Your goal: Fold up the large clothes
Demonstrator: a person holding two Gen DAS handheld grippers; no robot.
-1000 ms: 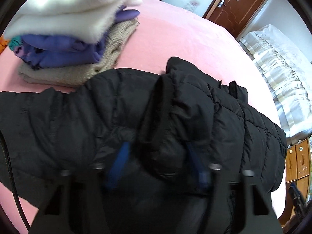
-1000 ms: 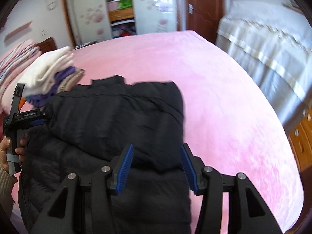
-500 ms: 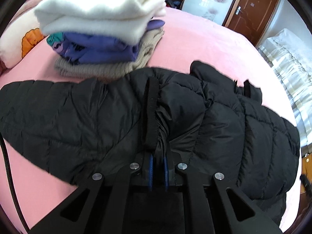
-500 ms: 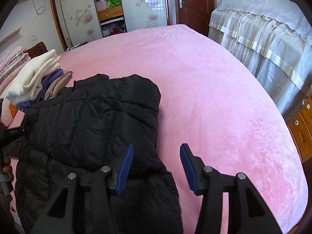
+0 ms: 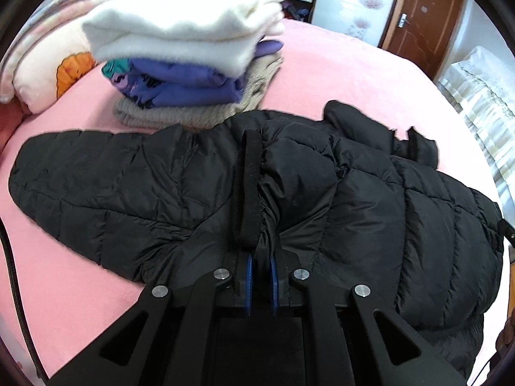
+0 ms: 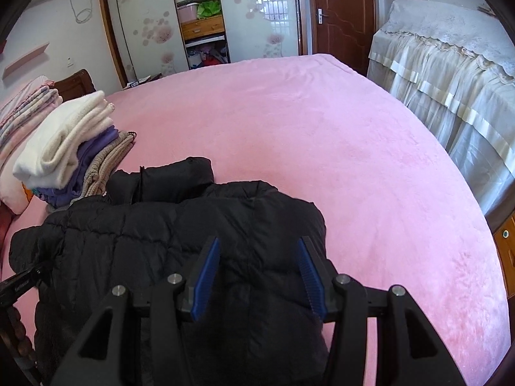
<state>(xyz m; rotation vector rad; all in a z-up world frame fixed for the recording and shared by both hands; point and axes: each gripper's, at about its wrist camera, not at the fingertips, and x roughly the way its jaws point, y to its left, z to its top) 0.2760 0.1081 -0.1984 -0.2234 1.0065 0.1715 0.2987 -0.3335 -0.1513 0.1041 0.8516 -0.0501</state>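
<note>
A black quilted puffer jacket (image 5: 370, 212) lies partly folded on the pink bed (image 5: 338, 70). My left gripper (image 5: 259, 265) is shut on the jacket's black elastic cuff (image 5: 250, 193), with the sleeve bunched just ahead of the jaws. In the right wrist view the jacket (image 6: 180, 234) lies at the lower left of the bed (image 6: 322, 135). My right gripper (image 6: 257, 267) is open and empty, hovering over the jacket's right edge. The left gripper's tip (image 6: 22, 284) shows at the far left.
A stack of folded clothes (image 5: 193, 54), white on purple on beige, sits just beyond the jacket; it also shows in the right wrist view (image 6: 70, 148). A pillow (image 5: 42, 77) lies left. A covered bed (image 6: 450, 74), a wardrobe (image 6: 199, 22) and a door (image 6: 338, 9) stand beyond.
My left gripper closed on the sleeve cuff and pulled back toward me with it. My right gripper stayed open and drew back from the jacket.
</note>
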